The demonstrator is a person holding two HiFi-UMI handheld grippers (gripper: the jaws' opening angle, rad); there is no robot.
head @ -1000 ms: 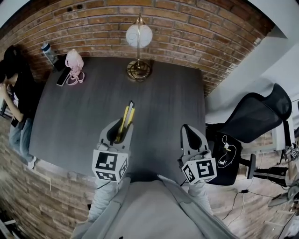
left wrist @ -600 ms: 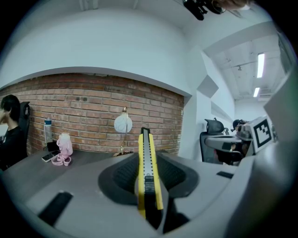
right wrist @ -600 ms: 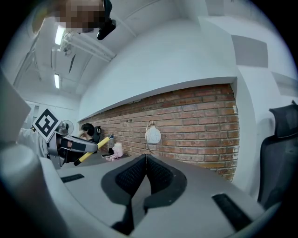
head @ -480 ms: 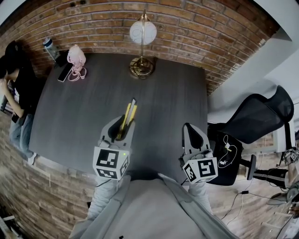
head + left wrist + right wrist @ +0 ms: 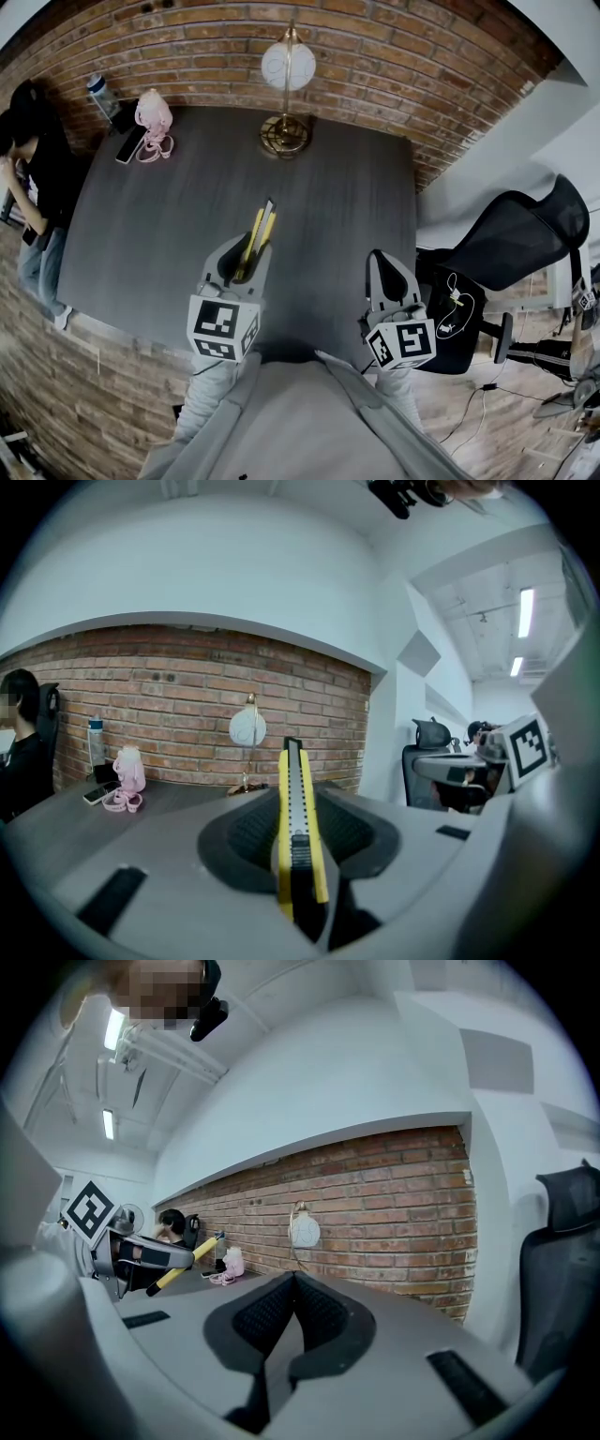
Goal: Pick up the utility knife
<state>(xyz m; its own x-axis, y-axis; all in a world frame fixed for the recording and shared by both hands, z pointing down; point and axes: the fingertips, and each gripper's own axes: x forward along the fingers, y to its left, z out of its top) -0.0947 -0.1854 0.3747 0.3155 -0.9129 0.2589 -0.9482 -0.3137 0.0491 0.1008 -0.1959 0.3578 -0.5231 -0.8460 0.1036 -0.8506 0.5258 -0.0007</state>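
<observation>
Overhead view from a head-mounted camera onto a dark grey table (image 5: 159,225) set against a brick wall (image 5: 403,56), with a person's two handheld grippers reaching in from the bottom edge. Left gripper (image 5: 247,255) pinches a yellow utility knife (image 5: 256,232) between its jaws, which stand partly spread to the width of the knife's body and press on both flat sides. The knife stands on its narrow edge with the black slider track facing up and the tip pointing away from the person, towards a globe lamp (image 5: 287,66) at the far side of the table. Gripping the lower handle leaves most of the body jutting out past the jaw tips, probably because that end was easiest to reach. The gripper's own camera shows the knife held nearly level with the tabletop well below it, so it appears to be lifted clear, and the pick looks done. Right gripper (image 5: 374,259) hovers beside the table's right edge with its jaws pressed together on nothing, seemingly kept out of the way as it has no part in this lift. Far left corner of the table holds a pink object (image 5: 154,114), a phone (image 5: 127,146) and a water bottle (image 5: 98,96), well apart from the knife. A seated person (image 5: 33,169) is at the left edge, and a black office chair (image 5: 511,234) stands to the right
</observation>
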